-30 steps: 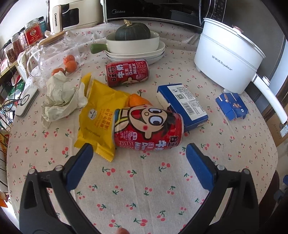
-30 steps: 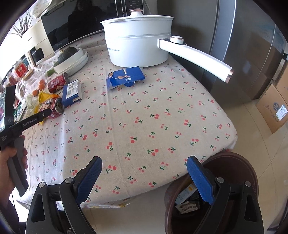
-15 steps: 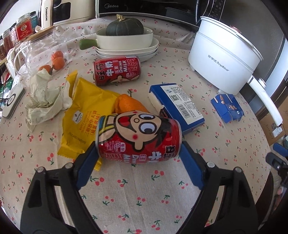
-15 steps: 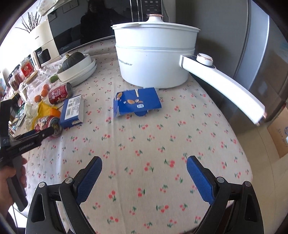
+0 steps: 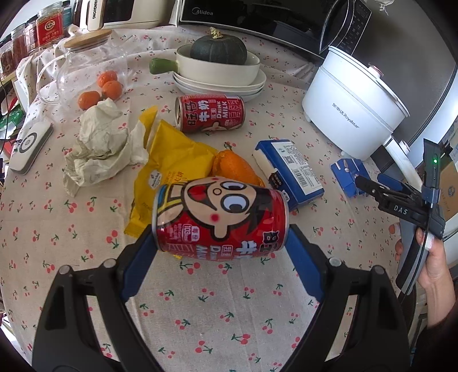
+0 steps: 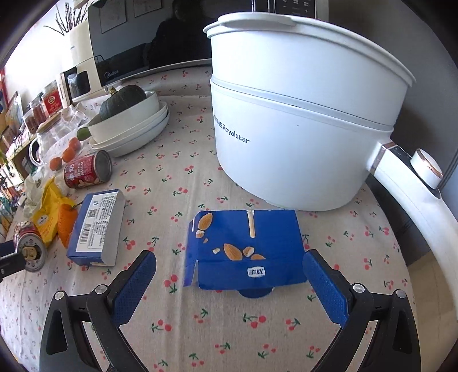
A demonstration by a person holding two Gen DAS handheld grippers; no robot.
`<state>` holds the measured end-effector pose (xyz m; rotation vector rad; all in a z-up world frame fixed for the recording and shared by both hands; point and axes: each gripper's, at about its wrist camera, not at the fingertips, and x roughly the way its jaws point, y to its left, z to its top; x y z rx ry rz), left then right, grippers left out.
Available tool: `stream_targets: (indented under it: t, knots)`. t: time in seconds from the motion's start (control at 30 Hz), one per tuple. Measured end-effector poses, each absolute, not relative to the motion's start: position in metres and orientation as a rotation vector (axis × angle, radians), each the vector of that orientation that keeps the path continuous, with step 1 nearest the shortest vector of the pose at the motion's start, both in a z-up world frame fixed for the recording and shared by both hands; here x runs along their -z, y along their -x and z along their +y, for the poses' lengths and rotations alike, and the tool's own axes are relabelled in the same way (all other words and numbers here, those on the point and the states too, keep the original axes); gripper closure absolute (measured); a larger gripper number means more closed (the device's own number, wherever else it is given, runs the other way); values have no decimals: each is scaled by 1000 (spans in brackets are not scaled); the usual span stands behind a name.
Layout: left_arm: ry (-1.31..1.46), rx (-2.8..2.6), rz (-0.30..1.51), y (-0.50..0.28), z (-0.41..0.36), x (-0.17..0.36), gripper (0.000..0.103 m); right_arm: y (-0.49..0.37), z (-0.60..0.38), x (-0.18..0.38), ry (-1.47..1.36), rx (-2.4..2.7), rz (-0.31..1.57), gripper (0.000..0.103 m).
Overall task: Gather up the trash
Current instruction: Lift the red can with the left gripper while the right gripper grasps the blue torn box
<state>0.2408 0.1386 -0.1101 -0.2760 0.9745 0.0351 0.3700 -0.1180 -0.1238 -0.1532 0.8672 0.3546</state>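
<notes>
My left gripper (image 5: 220, 249) is shut on a red cartoon milk can (image 5: 220, 220) and holds it sideways, lifted above the cloth. The can also shows at the left edge of the right wrist view (image 6: 30, 249). My right gripper (image 6: 229, 277) is open, its fingers on either side of a flattened blue almond-milk carton (image 6: 246, 251) lying on the table. Other trash lies on the table: a second red can (image 5: 210, 113), a yellow wrapper (image 5: 169, 168), crumpled paper (image 5: 100, 143), orange peel (image 5: 234, 168) and a blue box (image 5: 289, 168).
A white Royalstar pot (image 6: 300, 120) with a long handle (image 6: 423, 200) stands just behind the blue carton. Stacked bowls with a green squash (image 5: 219, 61), a glass jar with oranges (image 5: 88, 71), a white remote-like device (image 5: 28, 146) and a microwave (image 5: 257, 17) stand at the back.
My left gripper closed on the cartoon can and lifted it off the table. My right gripper moved from the bin at the table edge forward to the blue carton.
</notes>
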Motion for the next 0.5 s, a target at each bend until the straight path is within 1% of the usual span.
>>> stream_targets:
  t: [0.27, 0.33, 0.37, 0.43, 0.5]
  knots:
    - [202, -32, 977, -242, 132, 113, 15, -396, -112, 146, 197, -303, 941, 0]
    - [192, -28, 975, -241, 130, 113, 15, -395, -114, 145, 188, -293, 943, 8]
    - [188, -27, 974, -240, 130, 113, 15, -393, -114, 144, 184, -288, 942, 15]
    - [188, -25, 973, -238, 129, 111, 15, -387, -116, 137, 167, -298, 938, 23]
    - [195, -17, 972, -234, 128, 108, 15, -378, -120, 129, 173, -308, 935, 38]
